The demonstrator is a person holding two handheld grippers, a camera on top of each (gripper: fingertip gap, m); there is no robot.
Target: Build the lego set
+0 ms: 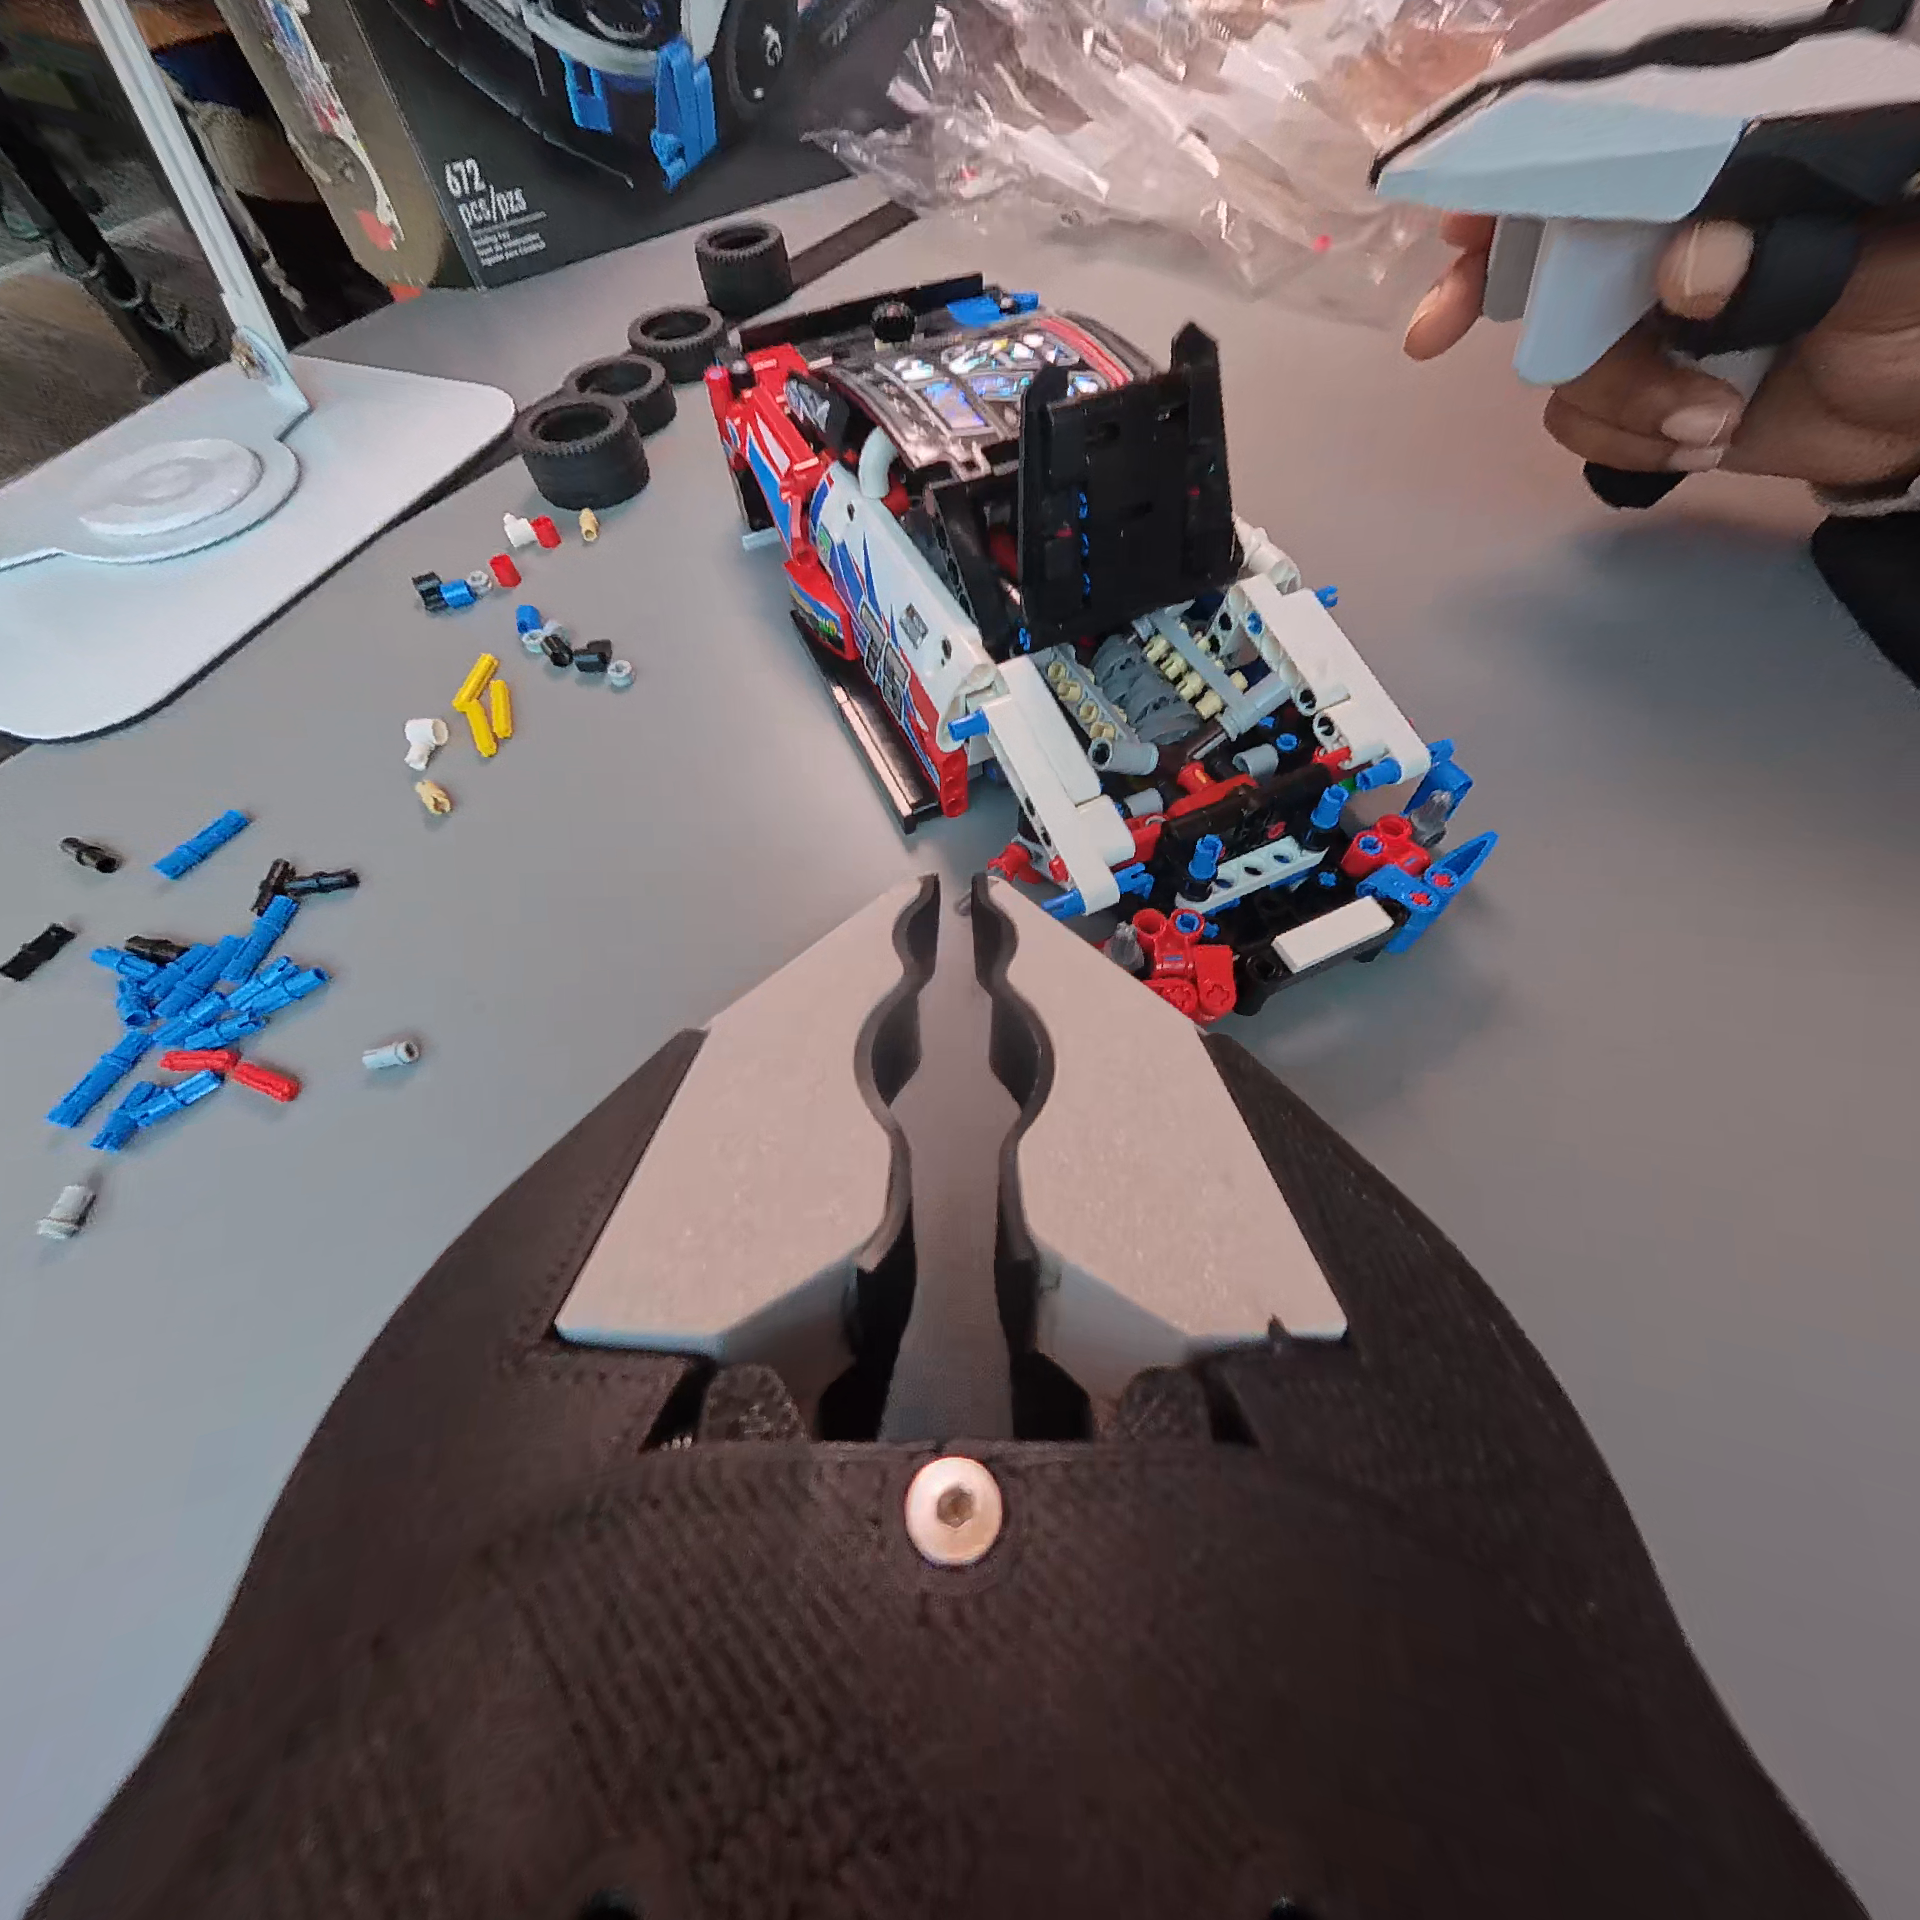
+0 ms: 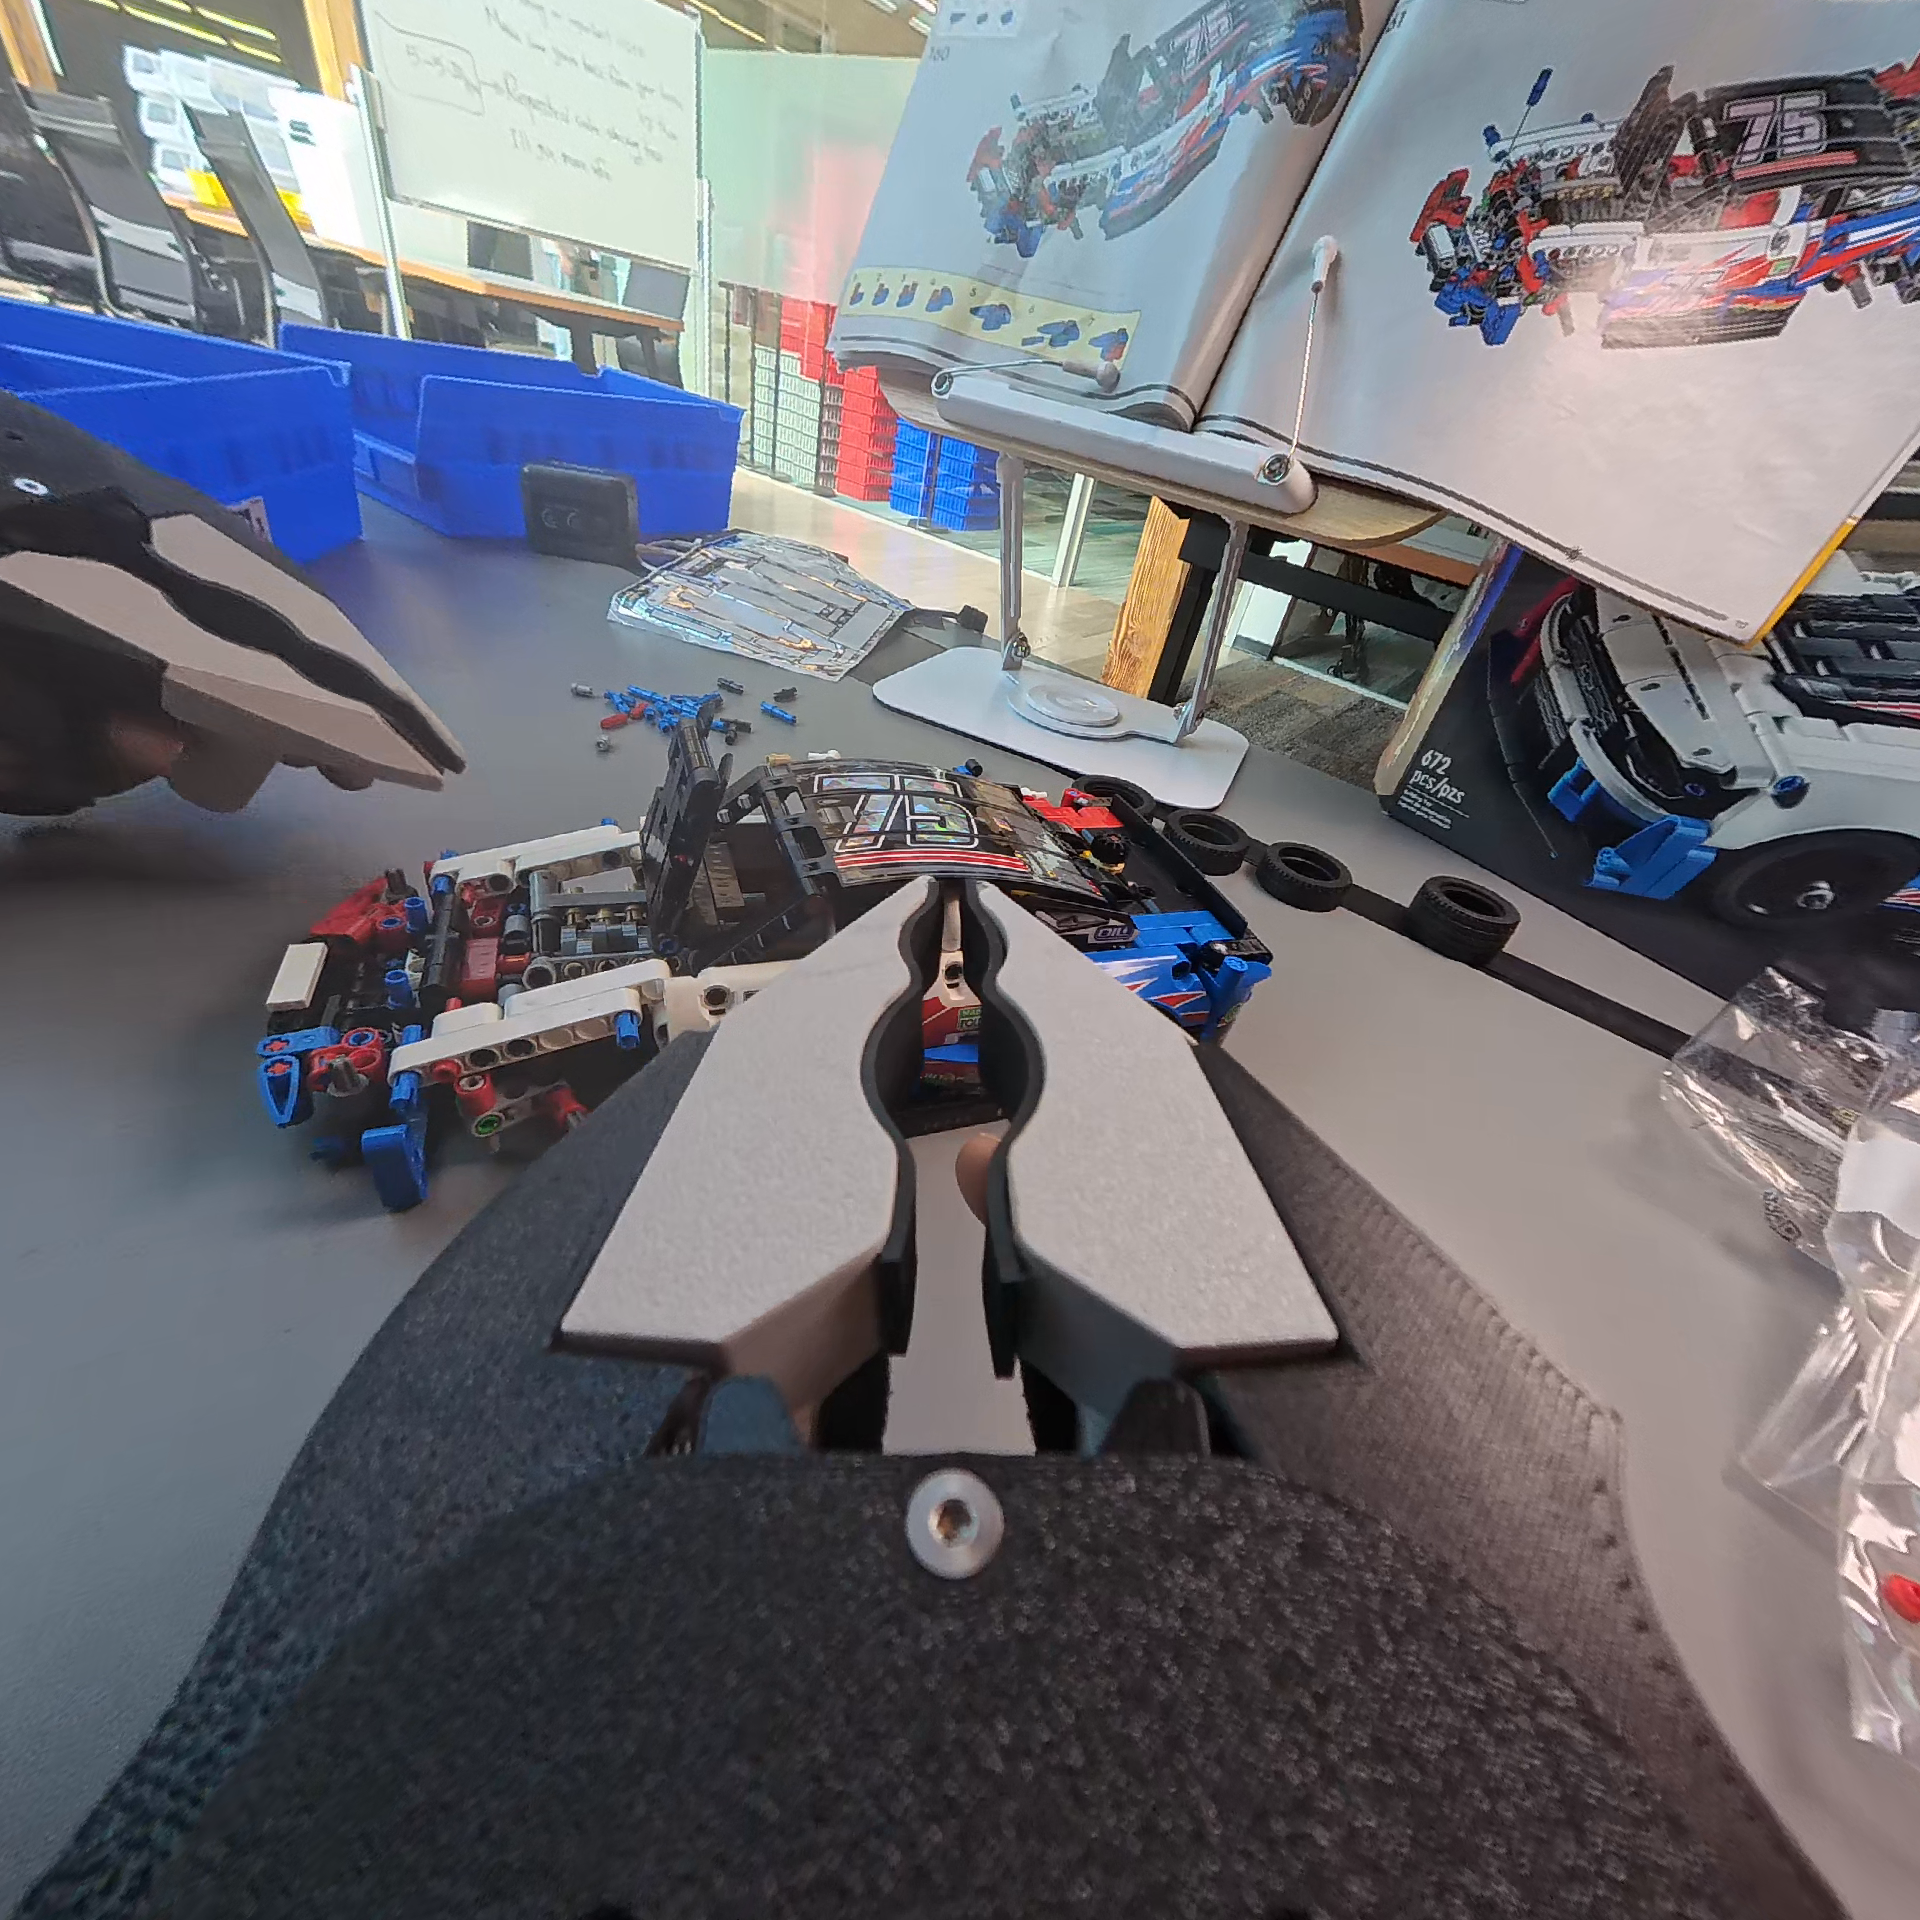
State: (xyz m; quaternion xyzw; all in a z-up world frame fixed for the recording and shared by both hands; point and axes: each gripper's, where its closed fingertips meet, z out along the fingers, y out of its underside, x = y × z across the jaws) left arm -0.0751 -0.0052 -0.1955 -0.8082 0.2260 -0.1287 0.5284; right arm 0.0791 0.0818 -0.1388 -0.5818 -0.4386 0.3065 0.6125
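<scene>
The partly built lego car (image 1: 904,623) lies on the grey table (image 1: 623,1195), its black hood panel (image 1: 1122,499) raised over the open engine bay. My left gripper (image 1: 956,885) is shut and empty, its tips just short of the car's front corner. My right gripper (image 2: 954,891) is shut with nothing held, hovering over the car's side (image 2: 1164,956). A white part of the car shows through the slit between its fingers. Each gripper shows in the other's view: the right one, held by a hand, at the upper right (image 1: 1610,135), the left one at the left (image 2: 312,686).
Loose blue pins (image 1: 187,1008), yellow pieces (image 1: 483,701) and several black tyres (image 1: 623,405) lie left of the car. The set box (image 2: 1662,779), instruction booklet on a stand (image 2: 1455,260), sticker sheet (image 2: 758,603), blue bins (image 2: 468,436) and plastic bags (image 2: 1818,1143) ring the table. Across from one pair of fingers to the other is roughly 20 cm.
</scene>
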